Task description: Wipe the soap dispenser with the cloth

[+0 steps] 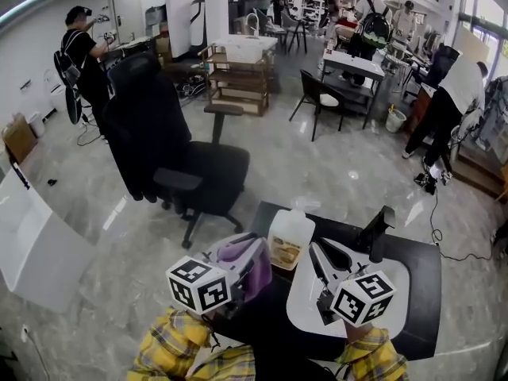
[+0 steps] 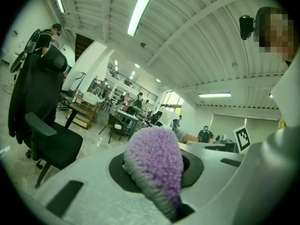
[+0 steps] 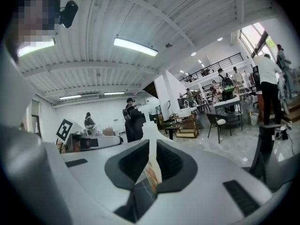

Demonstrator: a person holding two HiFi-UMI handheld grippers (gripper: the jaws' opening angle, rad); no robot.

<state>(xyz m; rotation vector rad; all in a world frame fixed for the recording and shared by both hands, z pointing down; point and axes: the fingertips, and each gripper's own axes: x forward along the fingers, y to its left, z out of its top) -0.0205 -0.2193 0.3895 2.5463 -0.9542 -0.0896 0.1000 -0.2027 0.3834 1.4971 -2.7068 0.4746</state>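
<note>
Right now, L gripper (image 1: 255, 254), lower left-centre of head view, is clamped on a fluffy purple cloth (image 2: 154, 165). Centre frame, a translucent white plastic soap dispenser (image 1: 290, 239) w/ orange label sits at the left end of the black table (image 1: 422, 290), just right of the cloth. R gripper (image 1: 312, 249), jaws pressed together, has its tips just beside the dispenser.

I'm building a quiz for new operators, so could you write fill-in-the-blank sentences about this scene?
1. The left gripper is shut on a ___ cloth.
2. The soap dispenser stands beside the white ___ that has a black faucet.
3. The right gripper has its jaws ___ and holds nothing.
4. Beyond the soap dispenser stands a black office ___.
Missing words: purple; sink; shut; chair.
</note>
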